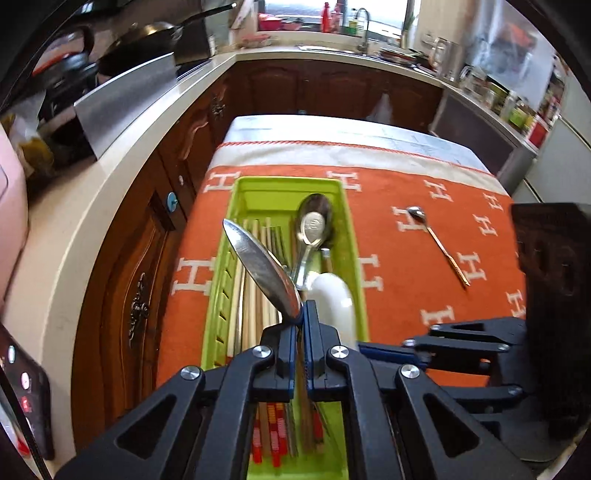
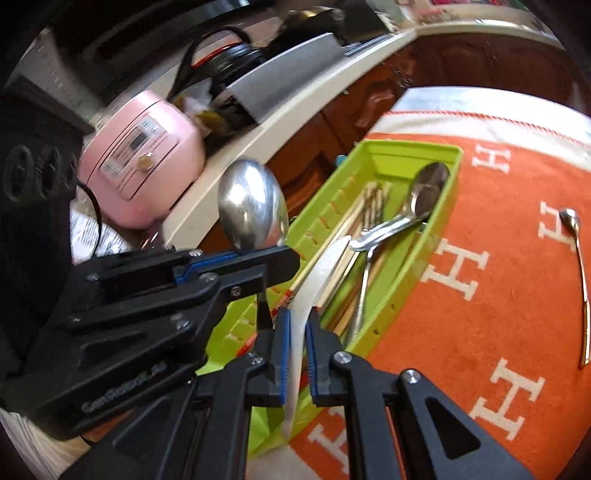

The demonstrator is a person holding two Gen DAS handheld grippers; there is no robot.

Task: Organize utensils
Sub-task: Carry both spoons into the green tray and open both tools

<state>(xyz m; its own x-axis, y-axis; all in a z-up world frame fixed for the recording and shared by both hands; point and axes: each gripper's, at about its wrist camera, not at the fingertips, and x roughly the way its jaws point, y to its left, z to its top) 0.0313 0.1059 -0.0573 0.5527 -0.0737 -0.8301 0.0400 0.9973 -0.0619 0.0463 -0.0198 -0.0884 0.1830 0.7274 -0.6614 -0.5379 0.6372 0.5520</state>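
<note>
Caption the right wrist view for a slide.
Right tongs grip a white spoon over the green tray; left tongs hold a steel spoon alongside.

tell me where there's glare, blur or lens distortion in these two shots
Left wrist view: strong fisheye bends the cream countertop edge; the bright window is blown out; the shiny steel spoon bowl held in the left claw catches glare. Right wrist view: the white plastic spoon in the right claw is smeared and soft; the pink rice cooker looks slightly blurred.
</note>
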